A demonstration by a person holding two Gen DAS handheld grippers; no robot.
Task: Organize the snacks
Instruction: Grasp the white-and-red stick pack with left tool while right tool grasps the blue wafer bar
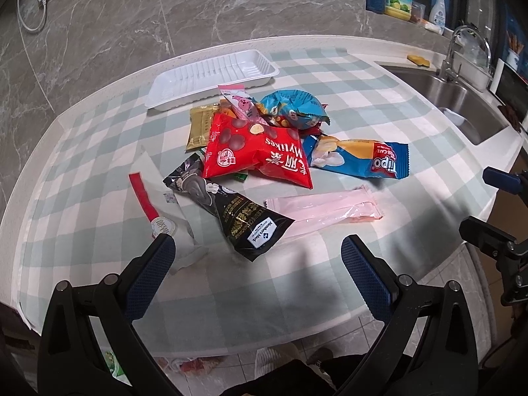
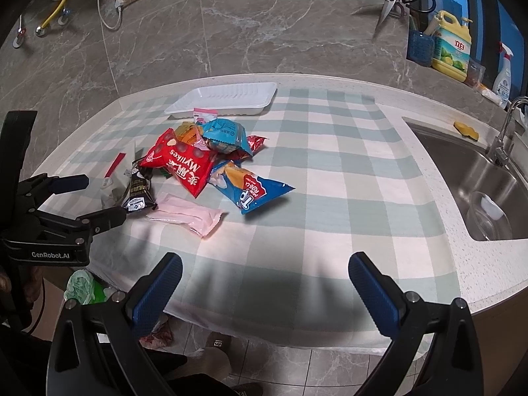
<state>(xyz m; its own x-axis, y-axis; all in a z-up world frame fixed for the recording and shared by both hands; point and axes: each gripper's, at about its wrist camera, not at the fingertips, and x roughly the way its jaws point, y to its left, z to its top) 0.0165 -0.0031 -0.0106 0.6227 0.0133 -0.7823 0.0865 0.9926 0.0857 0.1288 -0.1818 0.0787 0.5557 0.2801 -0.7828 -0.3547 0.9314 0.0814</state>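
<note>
Covering the counter, the checked cloth (image 1: 346, 76) keeps the snacks on one field. At twelve o'clock the white tray (image 1: 211, 81) sits bare, presumably their destination. The snack pile (image 1: 260, 138) lies just before it, untouched, the red Mylikes bag (image 1: 257, 150) on top. Both the left gripper (image 1: 257, 257) and right gripper (image 2: 264, 274) hover spread wide, empty. Only the right view shows scissors (image 2: 389, 3) at one o'clock.

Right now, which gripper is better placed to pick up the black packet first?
Left, probably. The left gripper is open with the black packet just ahead of its fingers. The right gripper is also open but faces bare cloth, with the packet far off to its left.
</note>
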